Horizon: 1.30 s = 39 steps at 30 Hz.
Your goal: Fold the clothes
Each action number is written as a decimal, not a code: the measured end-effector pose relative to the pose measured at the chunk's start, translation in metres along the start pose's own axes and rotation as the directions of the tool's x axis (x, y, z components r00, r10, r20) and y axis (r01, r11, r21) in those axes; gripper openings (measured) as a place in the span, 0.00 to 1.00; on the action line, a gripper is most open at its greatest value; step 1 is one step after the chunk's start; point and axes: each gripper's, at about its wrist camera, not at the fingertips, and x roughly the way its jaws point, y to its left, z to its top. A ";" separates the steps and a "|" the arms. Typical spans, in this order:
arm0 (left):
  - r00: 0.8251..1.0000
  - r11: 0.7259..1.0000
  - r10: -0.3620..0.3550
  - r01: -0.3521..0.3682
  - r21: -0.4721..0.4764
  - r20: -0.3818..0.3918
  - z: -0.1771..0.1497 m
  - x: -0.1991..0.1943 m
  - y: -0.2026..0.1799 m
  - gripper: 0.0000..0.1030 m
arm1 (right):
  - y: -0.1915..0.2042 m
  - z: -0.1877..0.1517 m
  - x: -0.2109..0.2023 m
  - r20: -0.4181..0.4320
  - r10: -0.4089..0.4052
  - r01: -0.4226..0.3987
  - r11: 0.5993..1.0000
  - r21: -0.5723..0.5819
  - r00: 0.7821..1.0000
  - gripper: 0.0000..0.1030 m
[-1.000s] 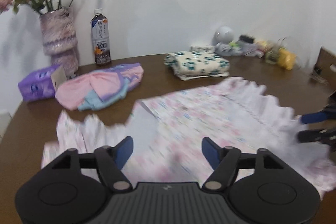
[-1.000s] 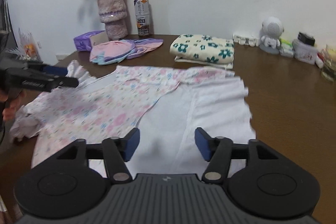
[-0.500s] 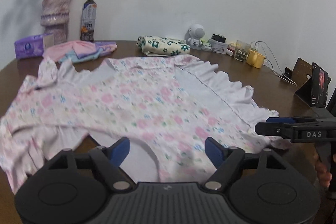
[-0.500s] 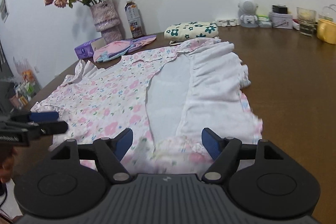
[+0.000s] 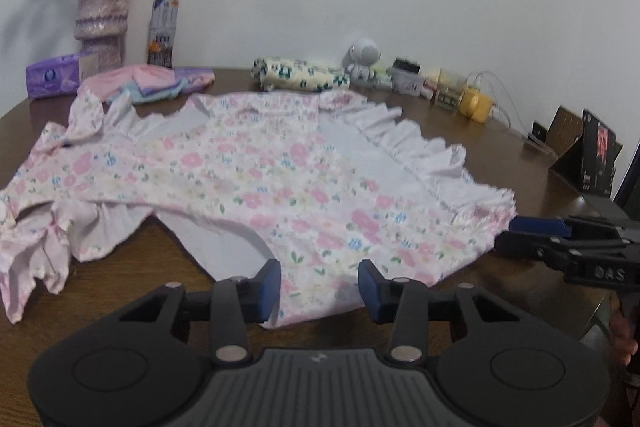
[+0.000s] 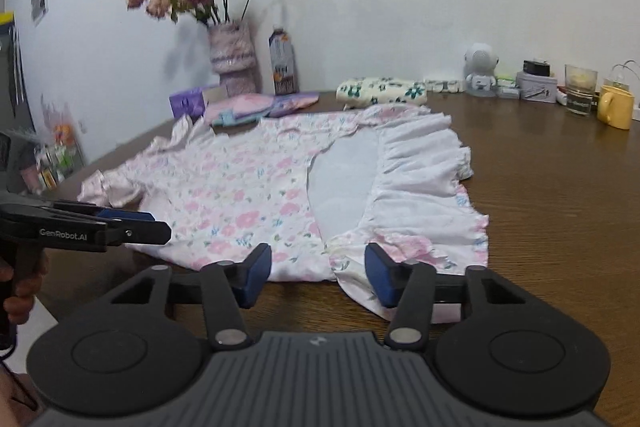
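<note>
On the brown table (image 5: 500, 155) a floral dress (image 5: 256, 171) is spread flat (ruffles outward); the left gripper (image 5: 319, 285) and right gripper (image 6: 318, 269) are held wide apart at its hem, gripping nothing.

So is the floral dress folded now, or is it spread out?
Spread out: the floral dress lies flat across the table, frilled sleeves out, only one side panel turned back.

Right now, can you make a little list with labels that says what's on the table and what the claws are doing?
garment: floral dress spread flat on table, not yet folded
left claw: open, at near hem
right claw: open, at near hem
folded already: green-flowered cloth, pink and purple clothes
back of table: vase of flowers, bottle, yellow mug
</note>
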 end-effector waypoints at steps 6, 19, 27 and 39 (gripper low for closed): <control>1.000 0.998 0.016 -0.016 0.053 -0.004 -0.003 -0.002 0.001 0.31 | -0.019 -0.006 0.009 -0.048 -0.032 0.035 0.998 0.048 0.998 0.31; 0.997 0.995 0.069 -0.071 0.064 0.037 -0.005 -0.016 0.001 0.41 | -0.018 0.010 0.009 0.018 0.036 -0.037 0.997 0.065 0.999 0.42; 0.990 0.998 0.062 -0.064 0.012 0.127 0.003 -0.011 -0.010 0.79 | 0.000 0.015 0.030 0.054 0.024 -0.023 1.000 -0.009 0.998 0.65; 0.985 0.992 0.126 -0.123 -0.032 0.117 0.006 0.008 0.002 0.80 | -0.005 0.012 0.037 0.022 0.043 -0.043 0.999 0.027 0.999 0.72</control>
